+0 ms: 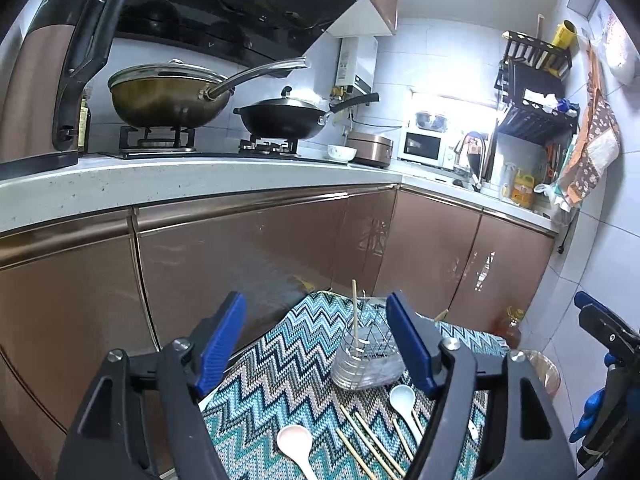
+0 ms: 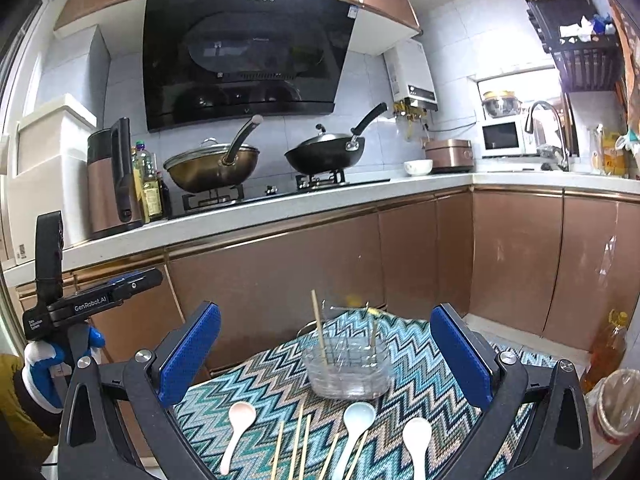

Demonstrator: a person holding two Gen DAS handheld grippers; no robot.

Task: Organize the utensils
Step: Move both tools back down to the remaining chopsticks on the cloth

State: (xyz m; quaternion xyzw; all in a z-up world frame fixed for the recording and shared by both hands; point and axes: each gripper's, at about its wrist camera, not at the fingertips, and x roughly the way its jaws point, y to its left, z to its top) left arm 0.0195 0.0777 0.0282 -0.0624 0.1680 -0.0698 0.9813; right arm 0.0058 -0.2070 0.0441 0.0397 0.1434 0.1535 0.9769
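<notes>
Chopsticks (image 2: 296,444) and spoons (image 2: 354,436) on zigzag mat (image 2: 256,380), "GenRobot.AI" on left gripper (image 1: 316,344), both grippers (image 2: 326,356) wide apart, empty

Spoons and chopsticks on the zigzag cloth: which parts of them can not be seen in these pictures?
- Pink spoon, left wrist view: handle end cut by the bottom edge.
- Loose chopsticks, right wrist view: lower ends cut by the bottom edge.
- Clear holder, left wrist view: right side hidden behind a blue finger.
</notes>
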